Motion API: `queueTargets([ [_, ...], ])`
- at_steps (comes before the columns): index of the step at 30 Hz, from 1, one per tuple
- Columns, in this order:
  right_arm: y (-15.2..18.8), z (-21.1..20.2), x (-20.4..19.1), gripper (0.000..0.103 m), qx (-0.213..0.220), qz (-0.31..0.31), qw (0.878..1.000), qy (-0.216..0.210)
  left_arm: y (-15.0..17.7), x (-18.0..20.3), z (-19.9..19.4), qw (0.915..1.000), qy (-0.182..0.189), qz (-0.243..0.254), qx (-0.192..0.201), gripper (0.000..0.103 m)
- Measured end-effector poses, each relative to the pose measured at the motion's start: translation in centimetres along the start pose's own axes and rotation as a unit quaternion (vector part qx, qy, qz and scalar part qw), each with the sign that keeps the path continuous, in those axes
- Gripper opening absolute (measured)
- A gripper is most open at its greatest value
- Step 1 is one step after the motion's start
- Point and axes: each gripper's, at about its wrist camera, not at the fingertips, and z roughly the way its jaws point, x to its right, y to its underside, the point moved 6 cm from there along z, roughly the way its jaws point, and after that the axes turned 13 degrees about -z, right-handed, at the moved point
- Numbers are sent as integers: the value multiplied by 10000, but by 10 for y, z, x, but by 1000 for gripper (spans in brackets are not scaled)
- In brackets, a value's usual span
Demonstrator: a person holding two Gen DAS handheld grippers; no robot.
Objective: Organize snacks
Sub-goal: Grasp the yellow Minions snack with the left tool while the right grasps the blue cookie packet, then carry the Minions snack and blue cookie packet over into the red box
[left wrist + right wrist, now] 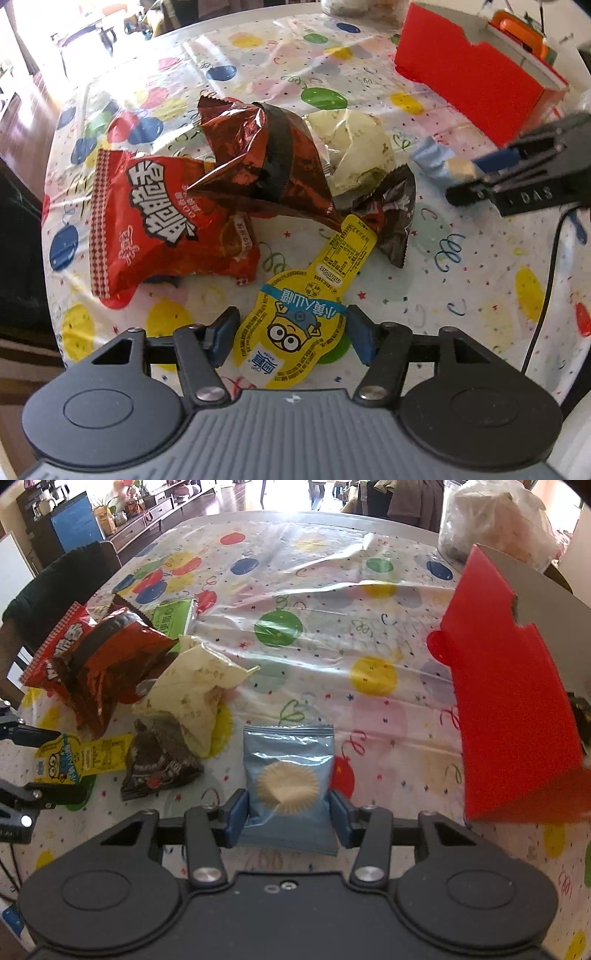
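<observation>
My left gripper [291,332] is shut on a flat yellow cartoon snack pack [295,325] that lies on the balloon-print tablecloth [461,277]; its blue pads touch both sides of the pack. In the right wrist view my right gripper [290,812] is shut on a light blue packet [288,771] printed with a round cream cake. Seen from the left wrist, the right gripper [476,177] holds that blue packet [439,162] at the right. A red open cardboard box [517,709] stands to the right of the blue packet.
Loose snacks are piled together: a red chip bag [147,221], a dark red foil bag [258,158], a cream packet [351,147], a dark brown packet [391,214] and a green packet [173,616]. A full plastic bag [495,520] sits behind the box.
</observation>
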Motion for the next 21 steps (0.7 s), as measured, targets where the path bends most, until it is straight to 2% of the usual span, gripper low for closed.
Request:
queueTargets([
  [6,12,-20,0,46,121,150,9997,-128,5,-3,-9,9987,62,-502,33,62],
  [14,26,-56,3,46,366,319,9986,-217,13,-2,-32,9923,265,-1193,180,62],
  [21,29,-93,11,46,669,352,9970,-152,11,16,-59,9877,392,-1437,478,62],
])
